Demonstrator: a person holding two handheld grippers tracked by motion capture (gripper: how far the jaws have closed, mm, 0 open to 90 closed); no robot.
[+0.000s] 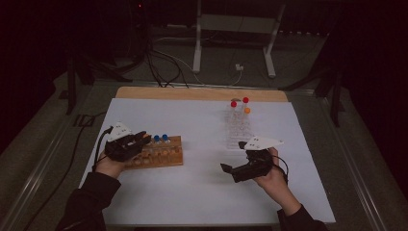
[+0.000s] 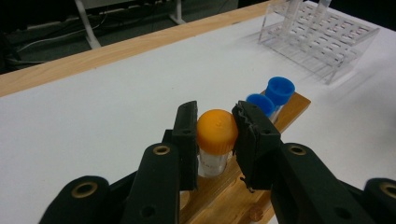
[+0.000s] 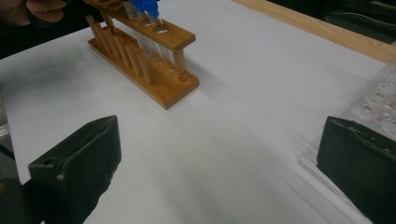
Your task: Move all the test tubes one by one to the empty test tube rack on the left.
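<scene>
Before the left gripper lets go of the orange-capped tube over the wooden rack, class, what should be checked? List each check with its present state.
1. Left gripper jaws grip the orange-capped tube at its cap: ok.
2. Tube upright: ok.
3. Tube bottom seated in a hole of the wooden rack: cannot tell.
4. Clear of the two blue-capped tubes: ok.
5. Right gripper open, away from the rack: ok.
6. Clear plastic rack out of the way: ok.
</scene>
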